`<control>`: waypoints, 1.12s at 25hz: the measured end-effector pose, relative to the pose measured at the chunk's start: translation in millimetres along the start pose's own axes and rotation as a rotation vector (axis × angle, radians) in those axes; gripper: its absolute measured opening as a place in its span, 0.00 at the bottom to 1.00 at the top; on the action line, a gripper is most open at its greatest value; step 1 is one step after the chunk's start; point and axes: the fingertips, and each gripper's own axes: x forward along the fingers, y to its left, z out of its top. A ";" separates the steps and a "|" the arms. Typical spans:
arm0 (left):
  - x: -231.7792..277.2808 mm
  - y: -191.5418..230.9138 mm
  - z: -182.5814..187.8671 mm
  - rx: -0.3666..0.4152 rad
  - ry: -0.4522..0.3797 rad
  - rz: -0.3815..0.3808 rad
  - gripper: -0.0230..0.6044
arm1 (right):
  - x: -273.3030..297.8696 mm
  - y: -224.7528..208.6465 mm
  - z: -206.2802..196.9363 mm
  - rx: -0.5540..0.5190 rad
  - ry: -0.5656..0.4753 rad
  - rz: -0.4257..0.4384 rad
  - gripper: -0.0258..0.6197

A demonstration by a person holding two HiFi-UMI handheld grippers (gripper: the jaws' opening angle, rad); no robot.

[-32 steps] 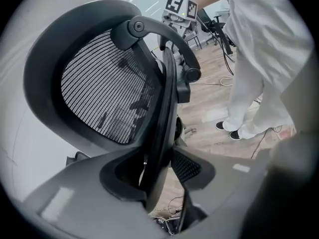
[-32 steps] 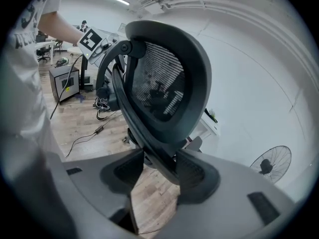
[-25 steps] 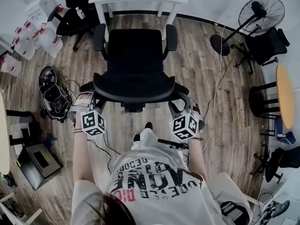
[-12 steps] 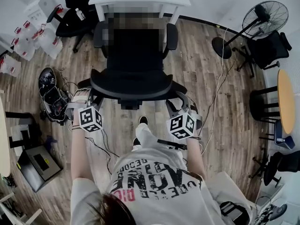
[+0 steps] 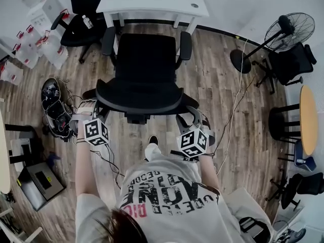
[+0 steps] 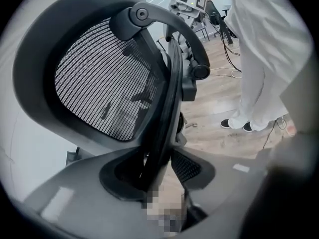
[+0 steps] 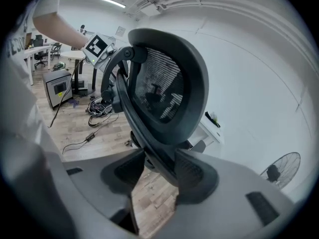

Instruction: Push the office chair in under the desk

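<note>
The black office chair [image 5: 146,59] faces the white desk [image 5: 152,1], its seat front and armrests close to the desk's front edge. Its mesh backrest [image 5: 139,98] is nearest me. My left gripper [image 5: 96,109] holds the backrest's left rim, and my right gripper [image 5: 185,113] holds the right rim. In the left gripper view the backrest rim [image 6: 164,113] runs edge-on between the jaws of the left gripper [image 6: 157,176]. In the right gripper view the backrest frame [image 7: 149,128] passes between the pads of the right gripper [image 7: 157,171].
A second black chair [image 5: 81,19] stands left of the desk. A standing fan [image 5: 296,27], more chairs [image 5: 291,59] and a round wooden table [image 5: 309,113] fill the right side. Bags and cables [image 5: 55,108] and a computer case [image 5: 38,176] lie left. A cord [image 5: 235,95] crosses the floor.
The chair has rolled forward toward the desk, and both grippers and the person have moved forward with it, still on the backrest.
</note>
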 end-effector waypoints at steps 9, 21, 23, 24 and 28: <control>23.0 27.6 -9.6 0.003 -0.009 0.020 0.32 | 28.3 -20.3 13.5 -0.008 0.001 -0.002 0.33; 40.3 52.9 -17.7 0.060 -0.086 -0.004 0.32 | 50.2 -32.3 26.9 0.041 0.095 -0.036 0.33; 44.1 57.6 -22.0 0.061 -0.089 -0.005 0.32 | 55.1 -32.9 31.0 0.044 0.100 -0.039 0.33; 46.0 59.7 -23.7 0.062 -0.090 -0.006 0.32 | 57.2 -33.0 32.5 0.046 0.103 -0.039 0.33; 52.1 67.0 -28.1 0.067 -0.097 -0.007 0.32 | 64.1 -35.3 37.3 0.052 0.110 -0.049 0.33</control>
